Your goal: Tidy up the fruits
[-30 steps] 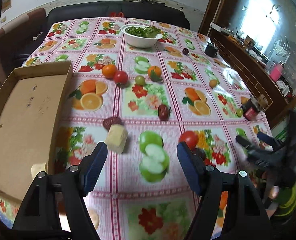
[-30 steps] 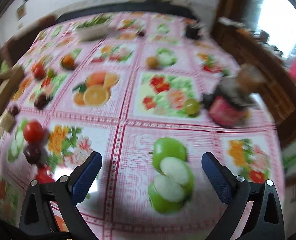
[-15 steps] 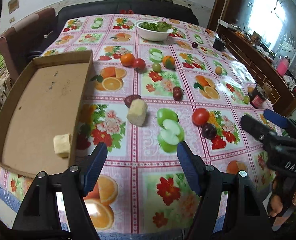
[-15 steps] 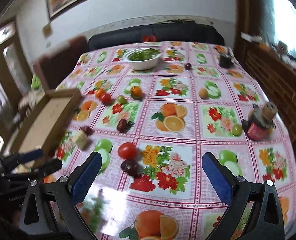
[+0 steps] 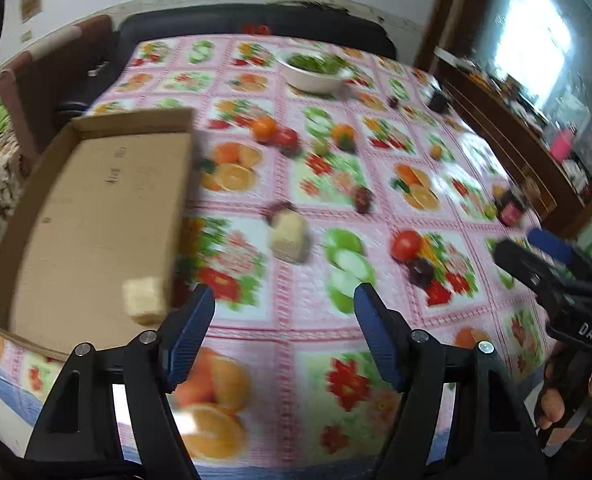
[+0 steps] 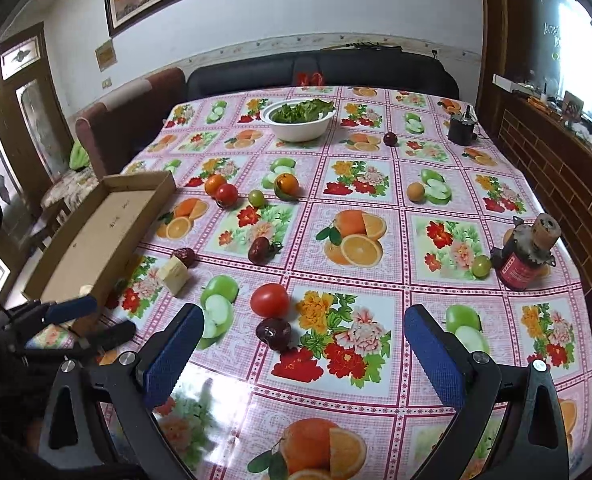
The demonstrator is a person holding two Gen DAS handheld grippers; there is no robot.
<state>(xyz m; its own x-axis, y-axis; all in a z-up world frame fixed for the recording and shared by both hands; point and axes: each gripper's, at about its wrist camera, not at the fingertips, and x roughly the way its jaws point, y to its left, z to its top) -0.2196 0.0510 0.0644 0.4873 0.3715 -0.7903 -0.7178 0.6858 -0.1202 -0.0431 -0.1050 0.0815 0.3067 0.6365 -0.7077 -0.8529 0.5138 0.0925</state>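
Fruit lies scattered on a fruit-print tablecloth. Nearest my right gripper (image 6: 306, 328), which is open and empty, are a red tomato (image 6: 269, 300) and a dark plum (image 6: 273, 333). Farther back lie a dark red fruit (image 6: 259, 249), an orange (image 6: 215, 184), a second tomato (image 6: 226, 194) and a small green fruit (image 6: 256, 198). A shallow cardboard tray (image 6: 95, 232) sits at the left with a pale yellow chunk (image 5: 145, 300) inside. Another chunk (image 5: 289, 233) rests on the cloth beyond my left gripper (image 5: 283, 308), which is open and holds nothing.
A white bowl of greens (image 6: 298, 120) stands at the far end, a red jar (image 6: 522, 258) near the right edge with a green fruit (image 6: 481, 266) beside it. A dark sofa (image 6: 316, 72) and a chair (image 6: 127, 120) border the table.
Both grippers have pulled back from the table; the right one rose, so its view now takes in the whole table. The left view has slid over, bringing the tray more into sight. Jaws unchanged.
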